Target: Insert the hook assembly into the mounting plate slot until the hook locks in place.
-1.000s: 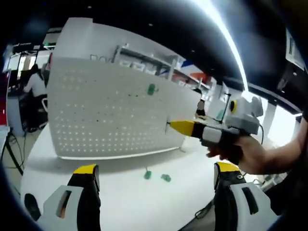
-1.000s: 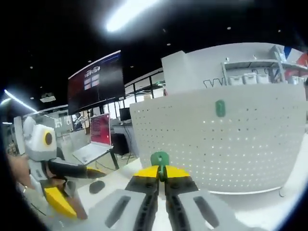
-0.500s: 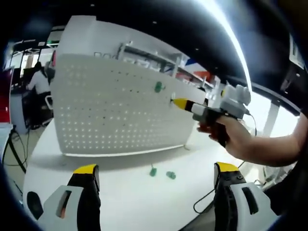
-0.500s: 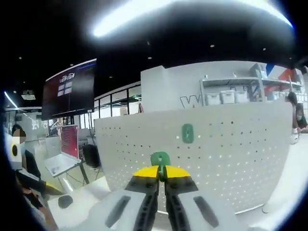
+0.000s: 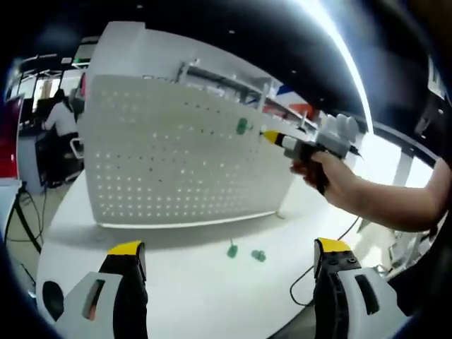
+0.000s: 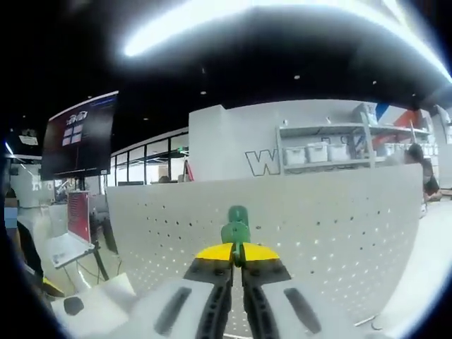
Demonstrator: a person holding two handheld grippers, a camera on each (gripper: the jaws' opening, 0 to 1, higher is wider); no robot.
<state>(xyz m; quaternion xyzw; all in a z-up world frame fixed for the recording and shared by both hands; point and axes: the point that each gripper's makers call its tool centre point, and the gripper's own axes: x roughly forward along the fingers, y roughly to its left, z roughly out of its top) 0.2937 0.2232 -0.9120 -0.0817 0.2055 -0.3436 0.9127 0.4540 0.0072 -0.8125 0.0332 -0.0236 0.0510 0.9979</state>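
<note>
Pegboard (image 5: 183, 162) upright on the table (image 5: 183, 282), one hook (image 5: 242, 127) mounted on its face, right gripper (image 5: 272, 137) just beside that hook holding another hook (image 6: 235, 233), two loose hooks (image 5: 245, 252) on the table before the board, left gripper (image 5: 226, 258) nearer, well apart.

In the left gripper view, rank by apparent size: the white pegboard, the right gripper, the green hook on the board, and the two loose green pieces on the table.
1. White pegboard, by far the largest.
2. Right gripper, held in a hand.
3. Green hook on the board and the two loose green pieces look alike; the pieces are nearer the camera, so no ranking.
</note>
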